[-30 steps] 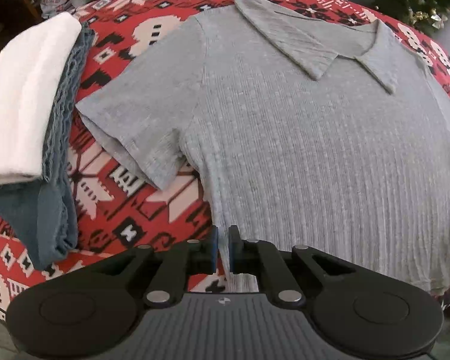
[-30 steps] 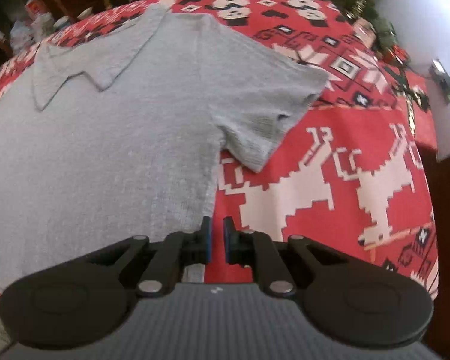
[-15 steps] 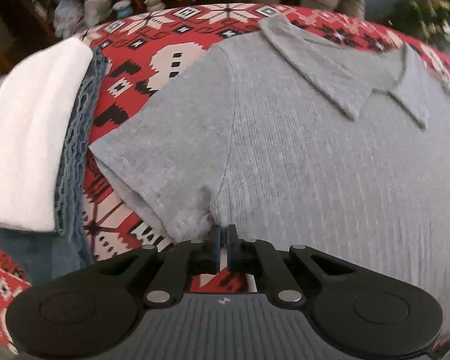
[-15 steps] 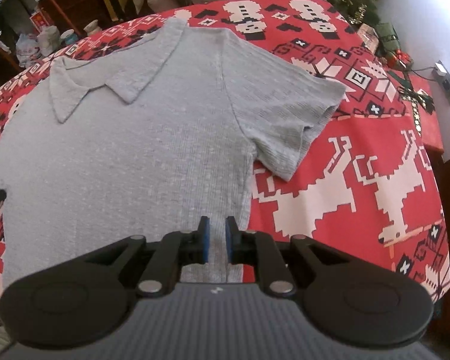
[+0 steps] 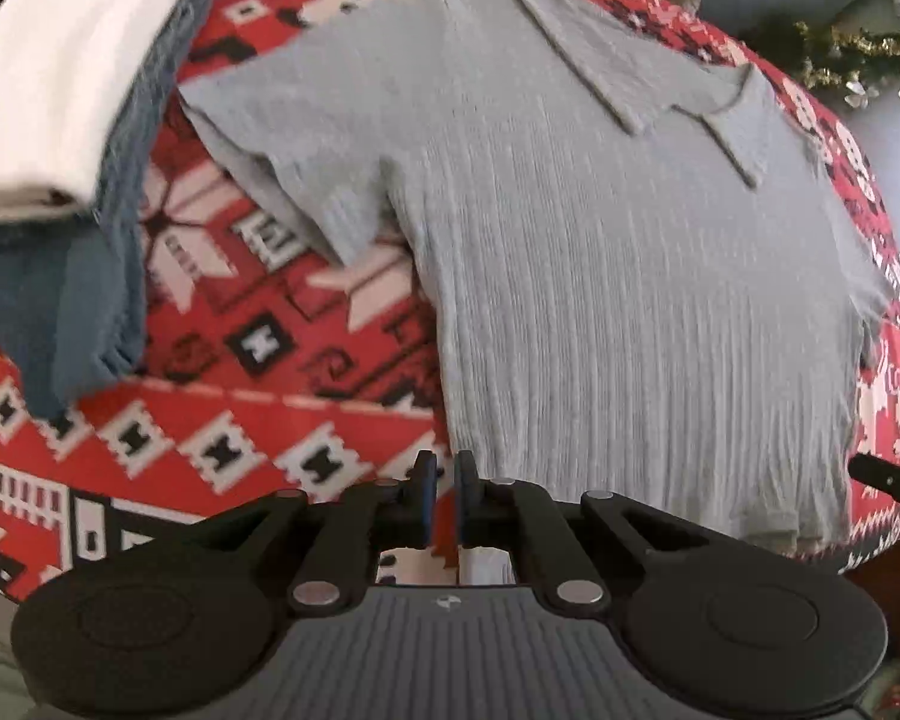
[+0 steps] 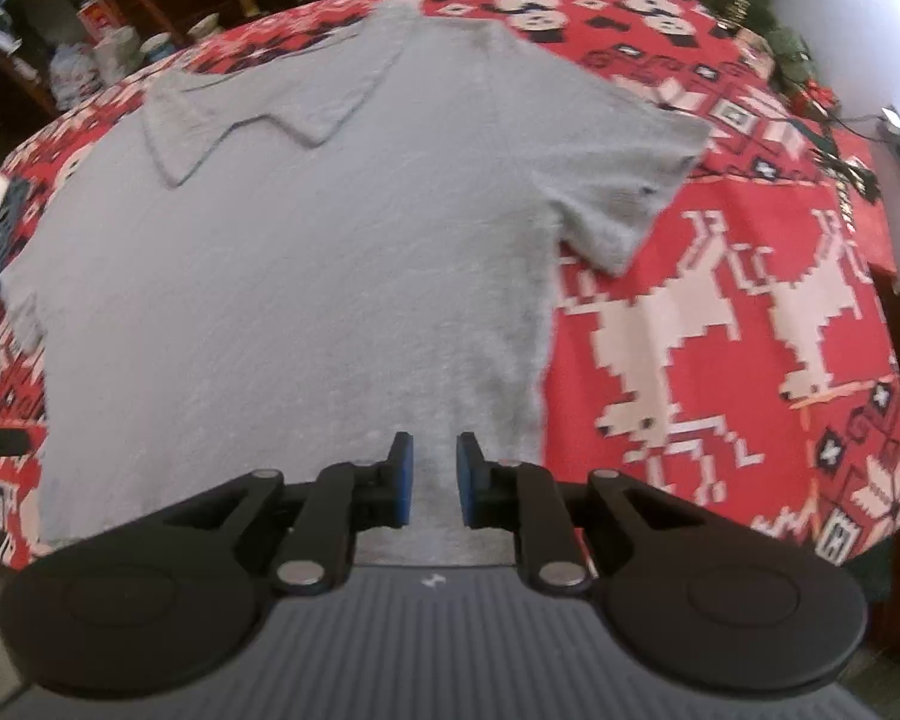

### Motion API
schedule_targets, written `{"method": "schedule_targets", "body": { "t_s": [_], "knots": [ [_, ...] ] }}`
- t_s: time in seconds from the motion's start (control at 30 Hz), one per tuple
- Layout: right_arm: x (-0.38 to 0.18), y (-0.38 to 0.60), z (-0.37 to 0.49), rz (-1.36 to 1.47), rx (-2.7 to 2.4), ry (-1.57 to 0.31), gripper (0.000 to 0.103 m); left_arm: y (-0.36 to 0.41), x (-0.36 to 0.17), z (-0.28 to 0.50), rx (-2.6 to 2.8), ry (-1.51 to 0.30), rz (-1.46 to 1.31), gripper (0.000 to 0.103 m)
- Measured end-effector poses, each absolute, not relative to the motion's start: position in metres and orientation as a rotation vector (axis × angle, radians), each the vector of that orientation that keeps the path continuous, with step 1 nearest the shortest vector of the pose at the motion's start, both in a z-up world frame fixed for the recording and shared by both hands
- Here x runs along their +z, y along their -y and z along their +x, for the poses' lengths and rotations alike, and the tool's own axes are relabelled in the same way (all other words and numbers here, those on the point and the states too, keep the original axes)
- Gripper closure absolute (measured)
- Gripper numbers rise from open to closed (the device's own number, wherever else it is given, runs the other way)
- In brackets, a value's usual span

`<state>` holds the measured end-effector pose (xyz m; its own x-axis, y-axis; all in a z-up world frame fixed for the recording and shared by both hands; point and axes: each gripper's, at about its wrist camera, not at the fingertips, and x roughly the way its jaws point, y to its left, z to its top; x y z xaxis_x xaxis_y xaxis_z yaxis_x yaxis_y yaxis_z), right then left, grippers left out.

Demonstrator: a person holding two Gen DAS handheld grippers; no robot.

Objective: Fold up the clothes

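Lettering shows nowhere on grey polo shirt (image 5: 630, 276).

No readable text, label, brand name or number shows in either view; a small pale emblem sits on each device body, too small to make out.

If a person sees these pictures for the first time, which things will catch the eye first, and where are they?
The grey polo shirt lies spread flat in the middle, collar at the far side, on a bright red patterned tablecloth with white reindeer to its right. To the shirt's left sits a pile of folded clothes, white on top of blue.
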<state>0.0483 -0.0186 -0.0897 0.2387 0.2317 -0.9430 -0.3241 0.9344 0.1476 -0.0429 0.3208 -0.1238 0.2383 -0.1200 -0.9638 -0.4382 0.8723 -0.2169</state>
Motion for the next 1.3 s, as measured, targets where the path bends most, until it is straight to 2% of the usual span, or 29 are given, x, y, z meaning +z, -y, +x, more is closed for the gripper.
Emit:
{"method": "schedule_targets", "body": {
  "t_s": [0.23, 0.3, 0.37, 0.5, 0.9, 1.23, 1.27, 1.3],
  "knots": [
    [-0.088, -0.009, 0.033, -0.069, 0.446, -1.274, 0.086, -0.312, -0.136, -0.042, 0.206, -1.332, -0.52, 0.097],
    [-0.087, -0.01, 0.031, -0.071, 0.444, -1.277, 0.086, -0.304, -0.133, -0.041, 0.211, -1.34, -0.466, 0.096],
    [-0.087, -0.008, 0.029, -0.077, 0.438, -1.28, 0.085, -0.294, -0.13, -0.038, 0.218, -1.348, -0.399, 0.102],
    [-0.087, -0.005, 0.027, -0.09, 0.426, -1.287, 0.085, -0.276, -0.124, -0.039, 0.26, -1.347, -0.242, 0.102],
    [-0.093, 0.042, 0.027, -0.116, 0.271, -1.288, 0.084, -0.296, -0.126, -0.045, 0.335, -1.362, -0.276, 0.102],
    [-0.114, 0.078, 0.029, -0.034, 0.229, -1.354, 0.084, -0.3, -0.128, -0.039, 0.324, -1.386, -0.288, 0.102],
    [-0.117, 0.078, 0.03, -0.024, 0.243, -1.362, 0.085, -0.3, -0.128, -0.039, 0.323, -1.387, -0.282, 0.102],
    [-0.118, 0.078, 0.03, -0.022, 0.253, -1.365, 0.093, -0.301, -0.127, -0.038, 0.322, -1.389, -0.277, 0.102]
  ]
}}
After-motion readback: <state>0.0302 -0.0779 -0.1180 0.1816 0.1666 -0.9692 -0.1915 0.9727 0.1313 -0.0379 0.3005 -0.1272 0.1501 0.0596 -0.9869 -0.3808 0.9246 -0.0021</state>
